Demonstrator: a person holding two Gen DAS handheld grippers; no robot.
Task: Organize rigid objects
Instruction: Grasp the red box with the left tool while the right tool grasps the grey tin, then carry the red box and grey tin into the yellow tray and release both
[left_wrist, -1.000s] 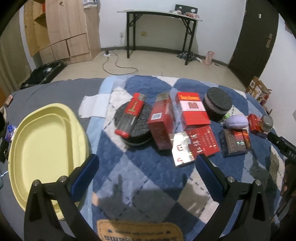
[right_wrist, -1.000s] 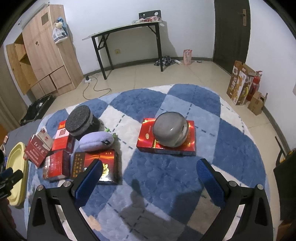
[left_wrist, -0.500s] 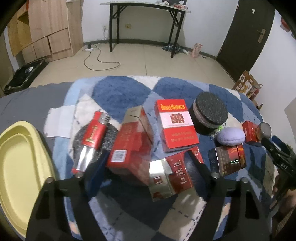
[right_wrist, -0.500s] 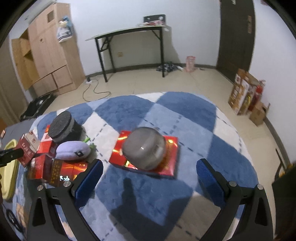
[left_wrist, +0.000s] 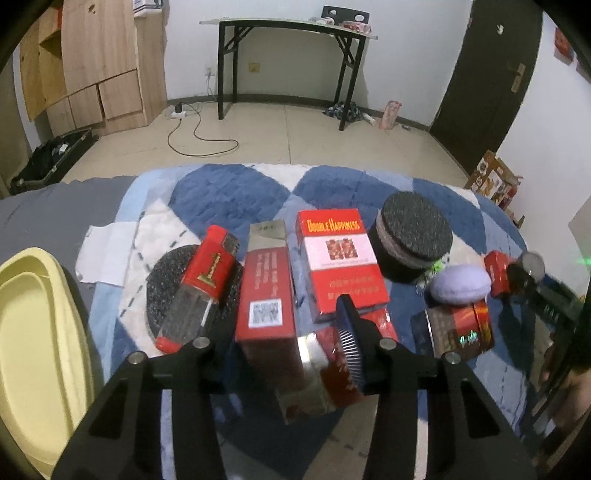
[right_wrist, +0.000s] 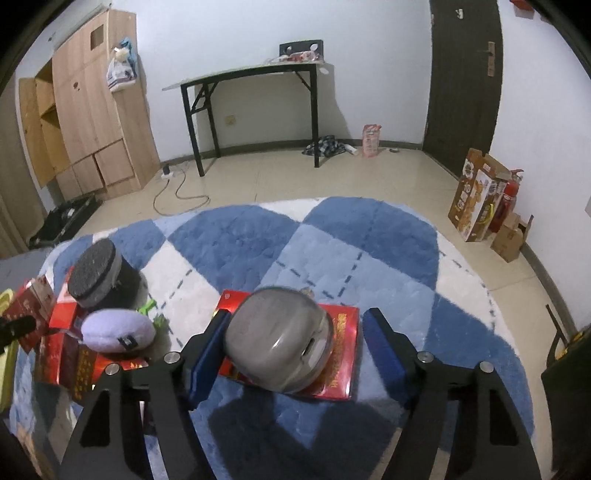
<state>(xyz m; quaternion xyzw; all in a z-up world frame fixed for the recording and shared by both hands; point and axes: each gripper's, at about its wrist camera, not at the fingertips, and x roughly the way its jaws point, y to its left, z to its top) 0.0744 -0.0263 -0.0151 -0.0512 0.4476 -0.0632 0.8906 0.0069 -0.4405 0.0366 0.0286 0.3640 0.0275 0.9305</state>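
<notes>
Rug: blue-and-white checks, carrying everything.
Right gripper: jaws just closing around grey dome on flat red box; right pad apart from it.
Left gripper: jaws just closing astride upright red carton; contact unclear.

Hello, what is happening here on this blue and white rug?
A person is tidying small items with two handheld grippers. The left gripper has been closing around an upright dark red carton. The right gripper has been closing around a grey rounded container lying on a flat red box; its right finger is not touching yet.
</notes>
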